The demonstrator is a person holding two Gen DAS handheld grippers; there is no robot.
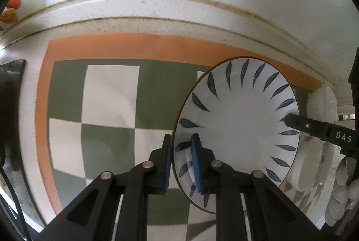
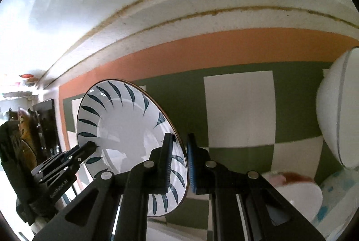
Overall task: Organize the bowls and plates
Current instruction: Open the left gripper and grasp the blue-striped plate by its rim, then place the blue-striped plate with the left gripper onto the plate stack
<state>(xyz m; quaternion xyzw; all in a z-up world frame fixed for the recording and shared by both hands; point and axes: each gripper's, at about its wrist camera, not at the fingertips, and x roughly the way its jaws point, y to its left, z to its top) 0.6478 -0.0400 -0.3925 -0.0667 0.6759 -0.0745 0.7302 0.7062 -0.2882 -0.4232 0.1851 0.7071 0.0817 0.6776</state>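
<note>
A white plate with dark blue leaf marks around its rim (image 1: pixel 235 119) is held up on edge between both grippers. My left gripper (image 1: pixel 181 160) is shut on the plate's left rim, one blue pad on each face. My right gripper (image 2: pixel 179 162) is shut on the opposite rim of the same plate (image 2: pixel 125 128). Each gripper's tip shows in the other view: the right one at the plate's right edge (image 1: pixel 314 128), the left one at the plate's left edge (image 2: pixel 74 155).
Below lies a green and white checked mat with an orange border (image 1: pixel 107 93) on a white counter (image 1: pixel 157 9). White bowls stand on edge at the right (image 2: pixel 336 115). More white dishes sit at the lower right (image 1: pixel 341 187). A dark object is at the far left (image 1: pixel 11 84).
</note>
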